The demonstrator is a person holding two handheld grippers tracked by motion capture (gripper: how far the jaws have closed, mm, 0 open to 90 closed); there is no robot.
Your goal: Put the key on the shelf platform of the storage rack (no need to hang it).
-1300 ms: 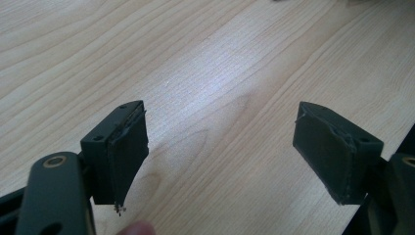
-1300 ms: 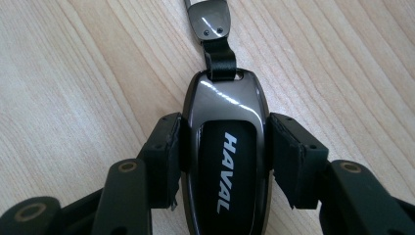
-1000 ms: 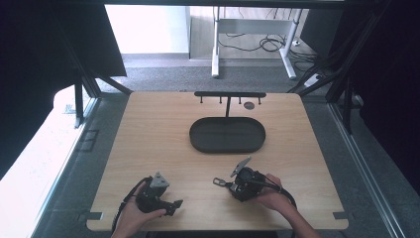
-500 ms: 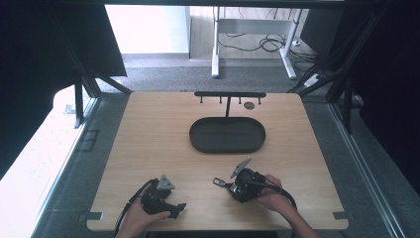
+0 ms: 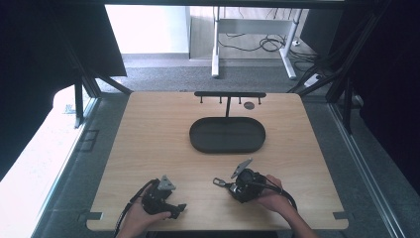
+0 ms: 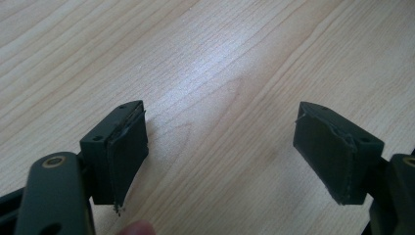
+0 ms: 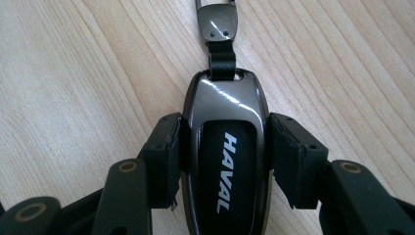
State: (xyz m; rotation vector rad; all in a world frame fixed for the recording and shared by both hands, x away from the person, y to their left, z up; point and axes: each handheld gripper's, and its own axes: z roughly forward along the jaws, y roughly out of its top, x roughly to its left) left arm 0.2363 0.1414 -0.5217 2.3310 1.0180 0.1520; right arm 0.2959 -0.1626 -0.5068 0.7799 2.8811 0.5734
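My right gripper (image 7: 222, 161) pinches the Haval key fob (image 7: 225, 147) by its sides, low over the near-right worktop (image 5: 148, 144), strap pointing left. My left gripper (image 6: 222, 152), spread with nothing between its pads, has slid nearer the front edge since a second ago; I judge the black tray (image 5: 227, 135) or hook rack (image 5: 229, 94) comes next

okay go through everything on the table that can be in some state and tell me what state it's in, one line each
Left gripper: open, nothing between its fingers, low over bare wood.
Right gripper: shut on the key fob.
Key fob: clamped by both sides, HAVAL lettering up, strap and metal clip pointing away from the gripper.
Oval tray: empty, flat on the table.
Hook rack: upright behind the tray, nothing hanging on it.
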